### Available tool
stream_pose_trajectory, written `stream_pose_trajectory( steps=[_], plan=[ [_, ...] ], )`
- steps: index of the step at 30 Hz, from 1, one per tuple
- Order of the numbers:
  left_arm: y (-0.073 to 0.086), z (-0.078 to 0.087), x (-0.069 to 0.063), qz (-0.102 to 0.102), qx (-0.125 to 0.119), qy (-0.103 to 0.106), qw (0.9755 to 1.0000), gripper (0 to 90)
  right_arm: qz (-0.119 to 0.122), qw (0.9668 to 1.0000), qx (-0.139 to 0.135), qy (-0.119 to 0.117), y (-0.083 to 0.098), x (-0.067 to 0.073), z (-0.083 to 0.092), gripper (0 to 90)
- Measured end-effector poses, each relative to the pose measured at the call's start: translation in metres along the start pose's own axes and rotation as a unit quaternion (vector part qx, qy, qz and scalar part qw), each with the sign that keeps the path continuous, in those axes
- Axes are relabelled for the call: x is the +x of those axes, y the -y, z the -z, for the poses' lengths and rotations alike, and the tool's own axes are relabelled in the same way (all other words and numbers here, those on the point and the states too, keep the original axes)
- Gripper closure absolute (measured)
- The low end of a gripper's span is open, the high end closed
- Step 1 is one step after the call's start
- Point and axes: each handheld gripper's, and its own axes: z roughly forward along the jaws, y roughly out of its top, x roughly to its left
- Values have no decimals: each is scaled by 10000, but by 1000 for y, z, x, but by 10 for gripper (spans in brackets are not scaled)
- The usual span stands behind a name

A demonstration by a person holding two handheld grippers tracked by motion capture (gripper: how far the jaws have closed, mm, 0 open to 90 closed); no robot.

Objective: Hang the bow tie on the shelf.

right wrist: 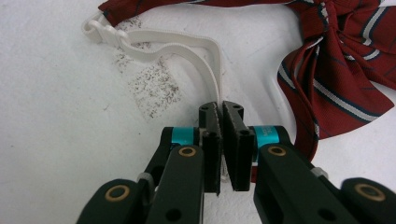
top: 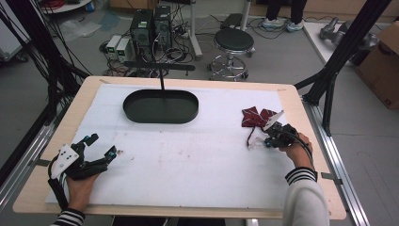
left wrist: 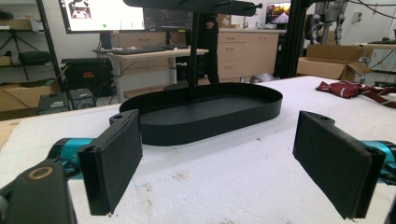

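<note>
Right gripper [right wrist: 220,122] clenching white strap [right wrist: 187,49] of red bow tie [right wrist: 336,70], lower right; left gripper [left wrist: 217,158] idling released; black tray [top: 161,106] awaiting, upper centre.

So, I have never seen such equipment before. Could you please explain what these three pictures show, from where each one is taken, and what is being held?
There is no robot here. A person sits at a table and holds a hand tool with two black jaws in each hand.

The high view looks down on the table from above. The left gripper is at the left, the right gripper at the right. The other two pictures come from small cameras riding on each tool, looking along its jaws.

On the white table cover lie a black oval tray with a post rising from it, and a dark red striped bow tie with a white strap.

The left jaws stand wide open, holding nothing. The right jaws are closed on the white strap.
</note>
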Motion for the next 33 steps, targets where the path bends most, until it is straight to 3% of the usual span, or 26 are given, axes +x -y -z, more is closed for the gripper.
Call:
stream_pose_trajectory(
  steps=[4, 9, 12, 14, 15, 16, 17, 18, 21, 22, 28, 29, 30, 33],
  plan=[
    [0, 0, 0, 1, 2, 2, 10000, 160, -6, 9999, -77, 70, 0, 1, 2, 873],
    [0, 0, 0, -3, 2, 0, 10000, 160, -153, 9984, -525, 124, 0, 2, 11, 874],
    [0, 0, 0, -5, 2, 0, 10000, 160, -272, 9953, -926, 128, -1, 3, 18, 874],
    [0, 0, 0, -6, 3, 0, 10000, 161, -397, 9898, -1361, 113, -3, 4, 25, 873],
    [0, 0, 0, -7, 3, 0, 10000, 160, -474, 9867, -1551, 93, -4, 4, 28, 874],
    [0, 0, 0, -7, 4, -1, 10000, 160, -631, 9786, -1960, 55, -5, 4, 34, 874],
    [0, 0, 0, -8, 5, -2, 10000, 160, -631, 9786, -1960, 55, -5, 4, 34, 874],
    [0, 0, 0, -5, 3, 0, 10000, 161, -696, 9755, -2086, 57, -5, 5, 36, 874],
    [0, 0, 0, -5, 5, 1, 10000, 160, -931, 9611, -2601, 60, -8, 6, 44, 874],
    [0, 0, 0, -7, 7, 0, 10000, 160, -990, 9574, -2713, 43, -8, 6, 45, 874],
    [0, 0, 0, -4, 13, 1, 10000, 160, -1322, 9281, -3481, -82, -13, 7, 55, 875],
    [0, 0, 0, -4, 11, 0, 10000, 160, -1485, 9138, -3775, -189, -18, 8, 60, 875],
    [0, 0, 0, -5, 11, 0, 10000, 160, -1485, 9138, -3775, -189, -18, 8, 60, 875],
    [0, 0, 0, -4, 8, 0, 10000, 160, -1508, 9003, -4077, -233, -29, 10, 66, 876]
  ],
)
